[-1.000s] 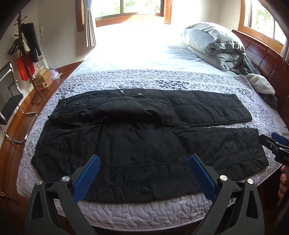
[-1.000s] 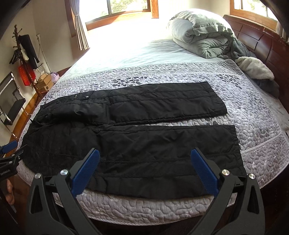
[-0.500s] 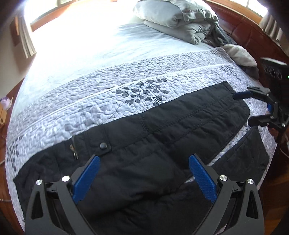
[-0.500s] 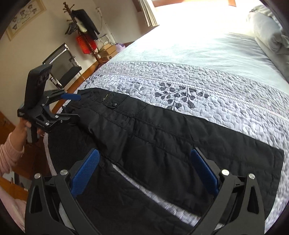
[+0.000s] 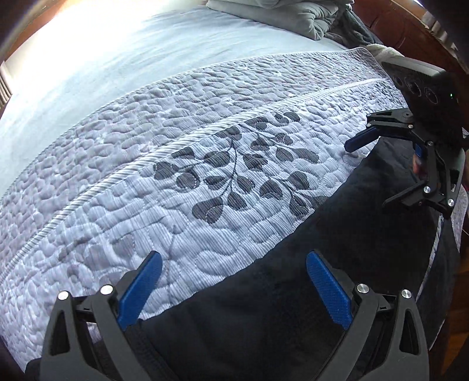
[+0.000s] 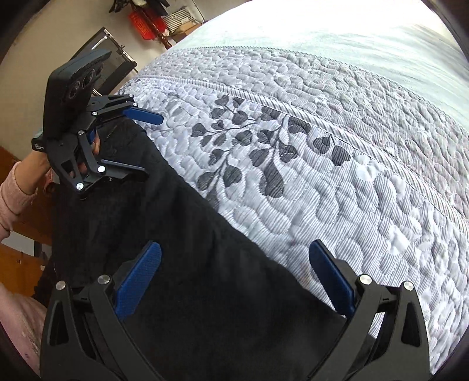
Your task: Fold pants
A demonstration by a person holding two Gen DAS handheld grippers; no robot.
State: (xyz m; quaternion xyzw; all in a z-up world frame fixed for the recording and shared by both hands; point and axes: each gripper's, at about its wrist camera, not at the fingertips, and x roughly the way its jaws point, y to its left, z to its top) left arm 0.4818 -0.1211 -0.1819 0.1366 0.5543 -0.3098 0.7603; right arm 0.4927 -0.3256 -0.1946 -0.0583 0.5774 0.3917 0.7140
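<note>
1. Pants, black, spread flat on the quilted bedspread; in the left wrist view, far edge running diagonally from lower left up to the right. Left gripper low over that edge, jaws spread wide with nothing between the blue pads, one finger over the quilt, the other over black cloth. Right gripper at the right end of the same edge, also gaping and holding nothing, its upper blue pad out over the quilt. Grey bedding piled far off by the wooden headboard.

2. Right wrist view: pants filling the lower left, edge slanting down to the right. Right gripper wide open and empty, straddling that edge. Left gripper at the other end, open too, gripped by a hand in a pink sleeve. Chair and red item well beyond the bed.

3. Progress, judged from both views: no fold made yet, cloth lying single and flat, no hold taken. Likely left to do: closing both jaws on the far edge, carrying it over to lay one leg on the other, then folding lengthwise.
</note>
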